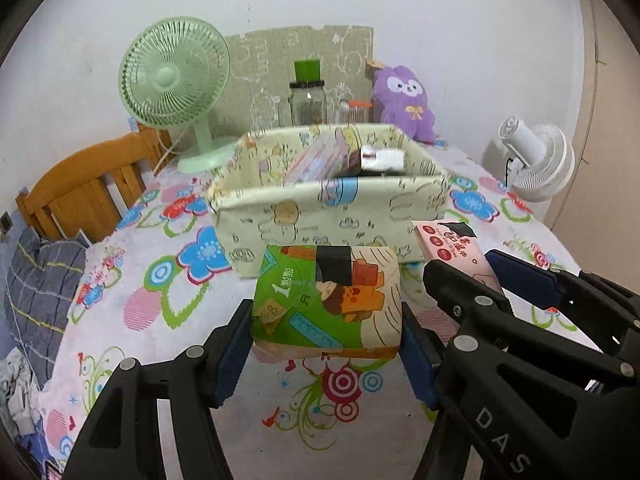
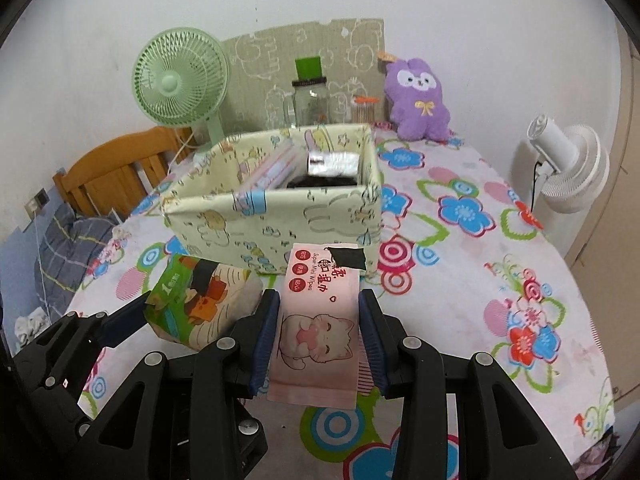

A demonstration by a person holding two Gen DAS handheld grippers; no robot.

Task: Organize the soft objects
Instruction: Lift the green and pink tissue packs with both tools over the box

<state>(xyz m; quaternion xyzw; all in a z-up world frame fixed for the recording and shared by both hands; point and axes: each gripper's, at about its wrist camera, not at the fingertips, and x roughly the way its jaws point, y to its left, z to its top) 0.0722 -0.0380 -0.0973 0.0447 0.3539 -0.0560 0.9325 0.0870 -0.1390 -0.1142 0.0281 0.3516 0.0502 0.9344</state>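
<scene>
Left wrist view: the left gripper (image 1: pixel 326 336) grips a green tissue pack (image 1: pixel 326 300) above the floral surface (image 1: pixel 160 320), just near of the fabric box (image 1: pixel 328 208); a green fan (image 1: pixel 176 80) and purple plush (image 1: pixel 404 100) stand far behind.

Right wrist view: the right gripper (image 2: pixel 318 340) clamps a pink wipes pack (image 2: pixel 316 320); the box blocks the way ahead, with a white fan (image 2: pixel 568 168) at far right.

Both wrist cameras sit side by side, close above the table (image 1: pixel 132 320), facing the fabric box (image 2: pixel 272 216).
</scene>
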